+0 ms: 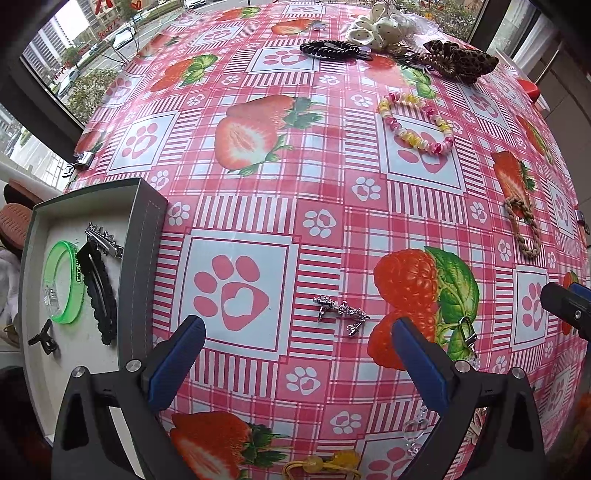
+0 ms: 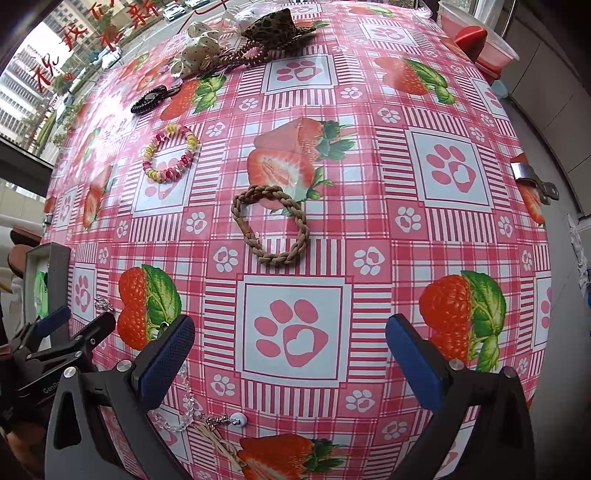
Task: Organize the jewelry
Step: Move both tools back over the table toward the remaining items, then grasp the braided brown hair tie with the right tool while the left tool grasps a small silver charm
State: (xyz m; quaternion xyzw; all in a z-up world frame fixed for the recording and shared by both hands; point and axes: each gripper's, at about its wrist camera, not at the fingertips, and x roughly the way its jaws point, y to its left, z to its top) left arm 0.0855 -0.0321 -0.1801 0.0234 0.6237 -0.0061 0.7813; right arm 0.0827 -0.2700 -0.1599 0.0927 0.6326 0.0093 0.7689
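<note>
My left gripper (image 1: 299, 332) is open above the strawberry tablecloth, with a small silver rhinestone clip (image 1: 341, 312) lying just ahead between its fingers. At the left edge stands a grey box (image 1: 146, 236) holding a green bangle (image 1: 61, 282), a black snap clip (image 1: 98, 295) and a silver clip (image 1: 103, 240). My right gripper (image 2: 290, 332) is open too, hovering with nothing in it; a braided tan bracelet (image 2: 271, 225) lies ahead of it. A pink-yellow spiral hair tie (image 2: 170, 153) rests further left; in the left wrist view the same hair tie (image 1: 415, 122) is at the upper right.
At the table's far side lie a black coil hair tie (image 1: 330, 48), a cream dotted scrunchie (image 1: 376, 27) and a leopard scrunchie (image 1: 461, 61). A small silver padlock charm (image 1: 467, 332) and clear beads (image 2: 181, 410) sit near the front edge. Windows stand beyond the table.
</note>
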